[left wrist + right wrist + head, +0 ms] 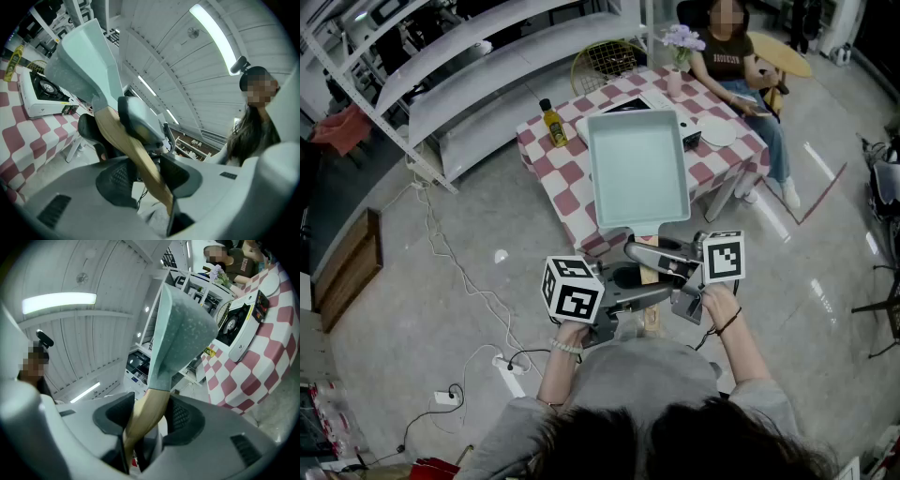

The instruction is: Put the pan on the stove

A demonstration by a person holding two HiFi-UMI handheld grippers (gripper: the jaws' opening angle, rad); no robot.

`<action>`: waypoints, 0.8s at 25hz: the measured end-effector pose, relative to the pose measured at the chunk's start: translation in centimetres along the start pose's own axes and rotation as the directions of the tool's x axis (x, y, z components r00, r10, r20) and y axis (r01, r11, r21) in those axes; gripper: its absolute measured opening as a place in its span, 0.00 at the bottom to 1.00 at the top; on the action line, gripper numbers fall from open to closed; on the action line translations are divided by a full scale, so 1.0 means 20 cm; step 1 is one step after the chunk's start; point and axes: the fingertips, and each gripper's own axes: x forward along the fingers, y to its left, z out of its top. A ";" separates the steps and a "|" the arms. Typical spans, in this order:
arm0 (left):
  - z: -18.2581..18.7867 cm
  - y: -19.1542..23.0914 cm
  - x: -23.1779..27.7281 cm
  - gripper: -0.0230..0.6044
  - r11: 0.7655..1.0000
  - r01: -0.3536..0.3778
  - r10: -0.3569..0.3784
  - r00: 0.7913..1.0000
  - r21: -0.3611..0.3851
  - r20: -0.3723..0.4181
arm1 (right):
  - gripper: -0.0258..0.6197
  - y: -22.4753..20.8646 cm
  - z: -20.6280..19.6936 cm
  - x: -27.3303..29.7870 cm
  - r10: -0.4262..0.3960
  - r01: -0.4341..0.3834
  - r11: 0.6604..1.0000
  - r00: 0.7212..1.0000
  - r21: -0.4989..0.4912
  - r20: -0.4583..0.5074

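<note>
A square pale-teal pan (637, 169) with a wooden handle (649, 274) hangs in the air over the near edge of the checked table (551, 171). Both grippers hold the handle. My left gripper (626, 279) comes in from the left and my right gripper (649, 255) from the right. In the left gripper view the handle (136, 154) runs slanted between the pads of the left gripper (140, 174). In the right gripper view the right gripper (146, 420) clamps the handle (145, 416). The white portable stove (43, 93) (240, 326) stands on the table, mostly hidden by the pan in the head view.
On the table are a yellow oil bottle (551, 124), a white plate (717, 133) and a vase of flowers (680, 45). A person (741, 58) sits at the far side, next to a wire chair (605, 58). A power strip and cables (511, 364) lie on the floor at left.
</note>
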 end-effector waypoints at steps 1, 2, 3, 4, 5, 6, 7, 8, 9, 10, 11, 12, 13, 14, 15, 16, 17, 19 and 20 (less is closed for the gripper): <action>0.00 0.00 0.00 0.28 1.000 0.001 -0.001 1.000 0.000 0.000 | 0.34 -0.01 0.00 -0.01 -0.018 0.018 1.000 1.000 -0.010 -0.003; 0.00 0.00 0.00 0.28 1.000 0.001 -0.001 1.000 0.000 -0.001 | 0.34 -0.02 0.00 -0.01 -0.030 0.030 0.999 1.000 -0.018 -0.005; 0.00 -0.01 0.00 0.28 1.000 0.002 -0.002 1.000 -0.001 -0.001 | 0.34 -0.02 0.00 -0.02 -0.031 0.031 0.999 0.999 -0.020 -0.006; 0.00 -0.01 0.01 0.28 1.000 0.002 -0.002 1.000 -0.002 -0.001 | 0.34 -0.01 0.00 -0.01 -0.023 0.023 1.000 1.000 -0.016 -0.004; 0.00 -0.01 0.01 0.28 1.000 0.001 -0.001 1.000 -0.004 -0.001 | 0.34 0.00 0.00 -0.01 -0.014 0.014 1.000 1.000 -0.012 -0.004; -0.01 -0.01 0.01 0.28 1.000 -0.001 0.001 1.000 -0.006 -0.002 | 0.34 0.00 -0.01 -0.01 -0.011 0.011 1.000 1.000 -0.009 -0.004; -0.01 -0.01 0.02 0.28 1.000 -0.003 0.003 1.000 -0.007 -0.003 | 0.34 0.00 -0.01 -0.02 -0.011 0.011 1.000 1.000 -0.007 -0.006; -0.01 -0.01 0.02 0.28 1.000 -0.005 0.005 1.000 -0.009 -0.003 | 0.34 -0.01 -0.01 -0.03 -0.016 0.016 1.000 1.000 -0.008 -0.009; -0.01 -0.01 0.03 0.28 1.000 -0.007 0.007 1.000 -0.010 -0.002 | 0.34 -0.02 -0.01 -0.04 -0.027 0.027 1.000 1.000 -0.011 -0.013; -0.01 -0.01 0.04 0.28 1.000 -0.009 0.009 1.000 -0.010 0.000 | 0.34 -0.02 0.00 -0.05 -0.034 0.034 0.999 0.999 -0.014 -0.016; 0.00 -0.02 0.04 0.28 1.000 -0.012 0.012 1.000 -0.010 0.003 | 0.34 -0.02 0.00 -0.05 -0.033 0.033 0.999 0.999 -0.014 -0.018; 0.01 -0.02 0.05 0.28 1.000 -0.014 0.014 1.000 -0.009 0.007 | 0.34 -0.01 0.01 -0.06 -0.031 0.030 0.999 0.999 -0.014 -0.019; 0.02 -0.02 0.06 0.28 1.000 -0.017 0.017 1.000 -0.009 0.011 | 0.34 -0.02 0.02 -0.07 -0.033 0.033 0.999 0.999 -0.015 -0.022; 0.02 -0.02 0.07 0.28 1.000 -0.020 0.021 1.000 -0.011 0.016 | 0.34 -0.02 0.03 -0.08 -0.038 0.037 0.999 0.999 -0.016 -0.027; 0.03 -0.01 0.09 0.28 1.000 -0.023 0.024 0.999 -0.014 0.022 | 0.34 -0.03 0.03 -0.09 -0.036 0.036 0.999 0.999 -0.012 -0.031; 0.03 -0.01 0.10 0.28 0.999 -0.026 0.027 0.999 -0.018 0.029 | 0.34 -0.02 0.03 -0.11 -0.030 0.029 1.000 0.999 -0.004 -0.035; 0.03 -0.01 0.12 0.28 0.999 -0.029 0.029 0.999 -0.022 0.036 | 0.34 -0.02 0.04 -0.12 -0.024 0.025 1.000 0.999 0.004 -0.041; 0.04 -0.02 0.15 0.28 0.999 -0.034 0.035 0.998 -0.025 0.047 | 0.34 -0.02 0.04 -0.14 -0.026 0.027 1.000 0.998 0.009 -0.053; 0.05 -0.01 0.16 0.29 0.999 -0.037 0.038 0.998 -0.026 0.051 | 0.34 -0.02 0.05 -0.15 -0.024 0.025 1.000 0.998 0.011 -0.058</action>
